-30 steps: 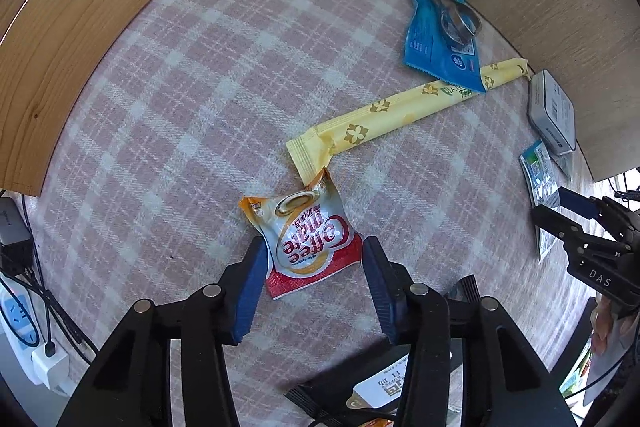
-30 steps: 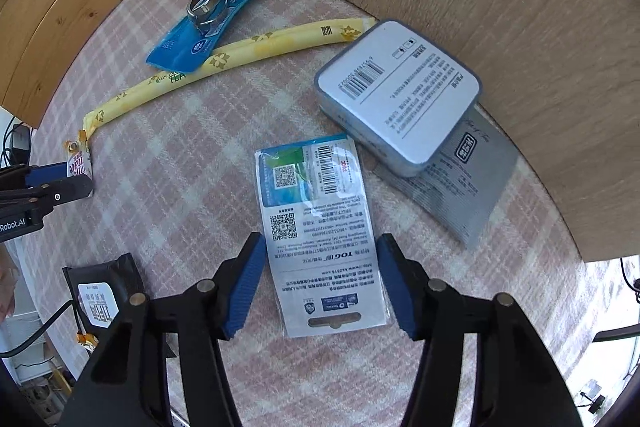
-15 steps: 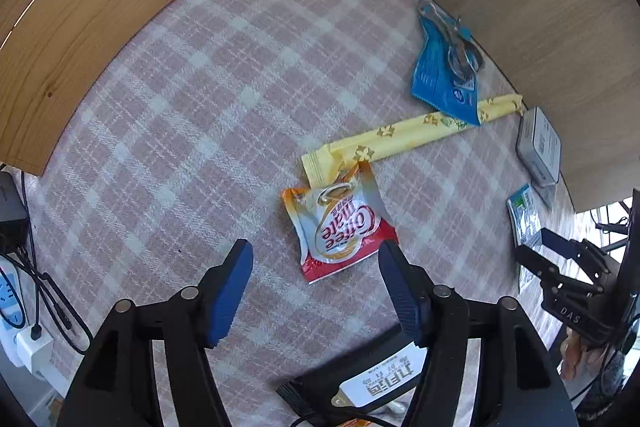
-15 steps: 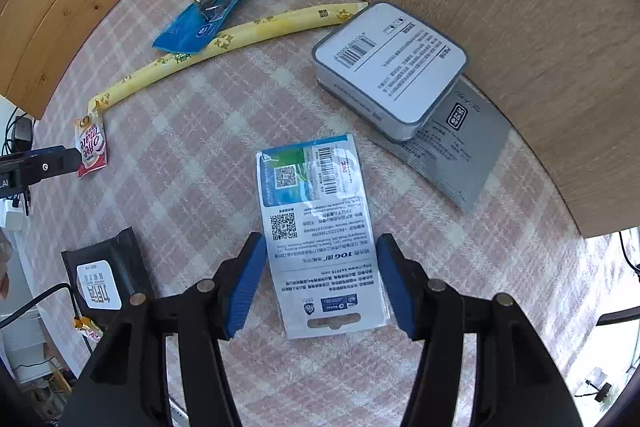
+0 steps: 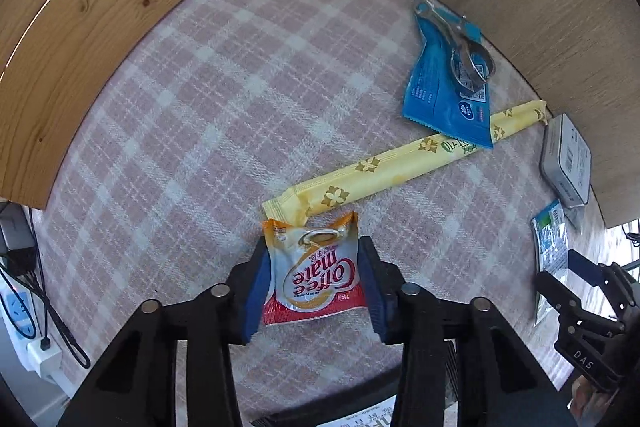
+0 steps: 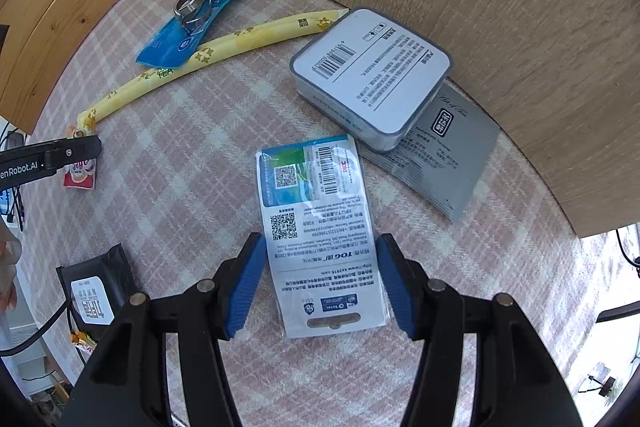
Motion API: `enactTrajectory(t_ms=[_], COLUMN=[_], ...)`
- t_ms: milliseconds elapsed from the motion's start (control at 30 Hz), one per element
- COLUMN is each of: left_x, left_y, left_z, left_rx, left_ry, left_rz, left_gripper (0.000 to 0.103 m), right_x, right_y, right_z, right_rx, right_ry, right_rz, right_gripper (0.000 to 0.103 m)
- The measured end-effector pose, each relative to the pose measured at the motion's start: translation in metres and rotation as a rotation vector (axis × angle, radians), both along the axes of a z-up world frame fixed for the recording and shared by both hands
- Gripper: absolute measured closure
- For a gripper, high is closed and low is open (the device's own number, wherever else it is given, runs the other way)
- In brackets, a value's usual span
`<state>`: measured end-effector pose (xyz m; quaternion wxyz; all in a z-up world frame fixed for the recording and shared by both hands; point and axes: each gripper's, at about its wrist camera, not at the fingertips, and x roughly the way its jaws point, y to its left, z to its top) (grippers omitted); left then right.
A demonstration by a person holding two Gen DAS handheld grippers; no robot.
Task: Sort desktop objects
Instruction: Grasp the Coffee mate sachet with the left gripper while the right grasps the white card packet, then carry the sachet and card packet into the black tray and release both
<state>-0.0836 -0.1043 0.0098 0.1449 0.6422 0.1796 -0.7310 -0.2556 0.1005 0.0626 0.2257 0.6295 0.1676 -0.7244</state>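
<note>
Sachet of creamer (image 5: 316, 273) lies on the worktop (image 5: 224, 115) between your left tool (image 5: 316, 283) pads, which have just been closing and now touch its 2 sides. Your right tool (image 6: 322, 283) stands wide over the label packet (image 6: 320, 227), whose long axis runs along the fingers.

Coffee creamer sachet (image 5: 316, 273): orange/white/red, lying flat, squeezed between the left claw (image 5: 315, 285) pads, jaws just closed in on it. Yellow tea stick (image 5: 400, 163) just ahead of that claw, touching the sachet's top edge, running off diagonally. Clear-bagged label card (image 6: 320, 231) flat between the spread pads of the right claw (image 6: 322, 285), pads not touching it.
</note>
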Motion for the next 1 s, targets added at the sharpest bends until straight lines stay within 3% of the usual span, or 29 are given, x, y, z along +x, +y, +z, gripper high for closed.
enactTrajectory(t_ms=[300, 567, 633, 667, 700, 733, 767, 833, 867, 933, 1000], left_x=[0.040, 0.083, 0.094, 0.099, 0.104, 0.069, 0.029, 0.004, 0.011, 0.018, 0.009], left_y=[-0.010, -0.009, -0.002, 0.004, 0.010, -0.021, 0.003, 0.050, 0.061, 0.084, 0.114], left_z=[0.004, 0.037, 0.050, 0.057, 0.064, 0.072, 0.082, 0.092, 0.100, 0.114, 0.109], left_rx=[0.030, 0.021, 0.023, 0.024, 0.026, 0.032, 0.039, 0.044, 0.045, 0.058, 0.077], left_ry=[0.019, 0.070, 0.092, 0.103, 0.113, 0.120, 0.128, 0.146, 0.153, 0.164, 0.173], left_rz=[-0.013, -0.047, -0.065, -0.079, -0.095, -0.110, -0.123, -0.157, -0.179, -0.227, -0.282], left_gripper=[0.071, 0.071, 0.071, 0.071, 0.071, 0.071, 0.071, 0.071, 0.071, 0.071, 0.071], right_x=[-0.004, 0.007, 0.014, 0.021, 0.054, 0.066, 0.071, 0.104, 0.093, 0.103, 0.116], right_y=[0.017, 0.047, 0.059, 0.088, 0.097, 0.106, 0.100, 0.127, 0.120, 0.145, 0.174], right_z=[0.013, 0.052, 0.065, 0.071, 0.072, 0.078, 0.082, 0.087, 0.080, 0.092, 0.100], right_rx=[-0.031, -0.091, -0.096, -0.098, -0.099, -0.101, -0.102, -0.111, -0.115, -0.121, -0.122], right_ry=[-0.013, 0.006, 0.018, 0.025, 0.034, 0.043, 0.052, 0.071, 0.080, 0.101, 0.121], right_rz=[-0.030, -0.083, -0.100, -0.108, -0.121, -0.133, -0.147, -0.177, -0.193, -0.229, -0.267], right_gripper=[0.048, 0.048, 0.048, 0.048, 0.048, 0.048, 0.048, 0.048, 0.048, 0.048, 0.047])
